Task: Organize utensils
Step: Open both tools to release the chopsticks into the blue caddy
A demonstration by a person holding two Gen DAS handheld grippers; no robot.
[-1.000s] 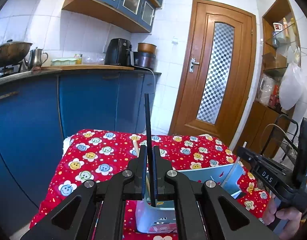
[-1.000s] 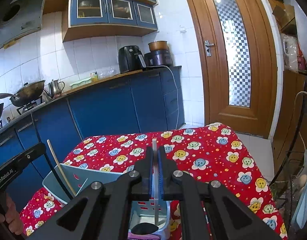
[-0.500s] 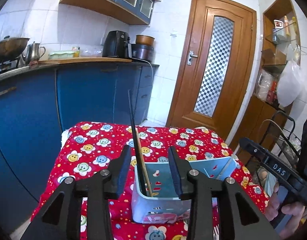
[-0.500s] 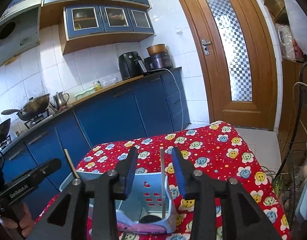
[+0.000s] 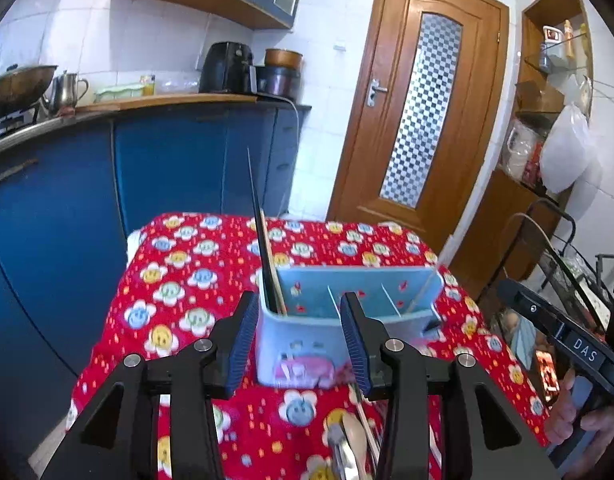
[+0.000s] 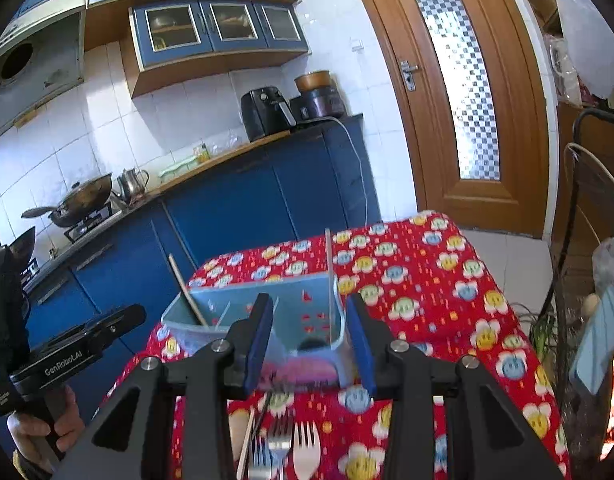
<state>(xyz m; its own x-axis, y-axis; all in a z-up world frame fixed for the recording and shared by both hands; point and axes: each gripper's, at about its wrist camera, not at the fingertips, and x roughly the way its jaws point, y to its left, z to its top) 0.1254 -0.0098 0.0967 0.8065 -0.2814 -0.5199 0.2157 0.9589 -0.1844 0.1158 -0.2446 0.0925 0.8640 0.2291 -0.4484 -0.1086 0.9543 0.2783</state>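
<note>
A light blue utensil holder (image 5: 347, 312) stands on the red flowered tablecloth (image 5: 187, 280). A black chopstick (image 5: 262, 236) and a wooden one lean in its left compartment. My left gripper (image 5: 297, 344) is just in front of the holder, its jaws opening, with nothing pressed between the pads. In the right wrist view a grey utensil handle (image 6: 329, 276) stands in the holder (image 6: 267, 316) and a wooden chopstick (image 6: 187, 292) leans at its left. My right gripper (image 6: 313, 344) is open, clear of the handle. Forks (image 6: 281, 440) and a white fork (image 6: 307, 448) lie on the cloth near me.
A spoon (image 5: 353, 436) and a wooden stick lie on the cloth below the left gripper. Blue kitchen cabinets (image 5: 167, 168) run behind the table, and a wooden door (image 5: 419, 120) is at the back right. A metal rack (image 6: 587, 280) stands to the right of the table.
Both grippers went from shut to open. The left let go of the black chopstick and the right let go of the grey handle, both now in the holder. Both grippers drew back.
</note>
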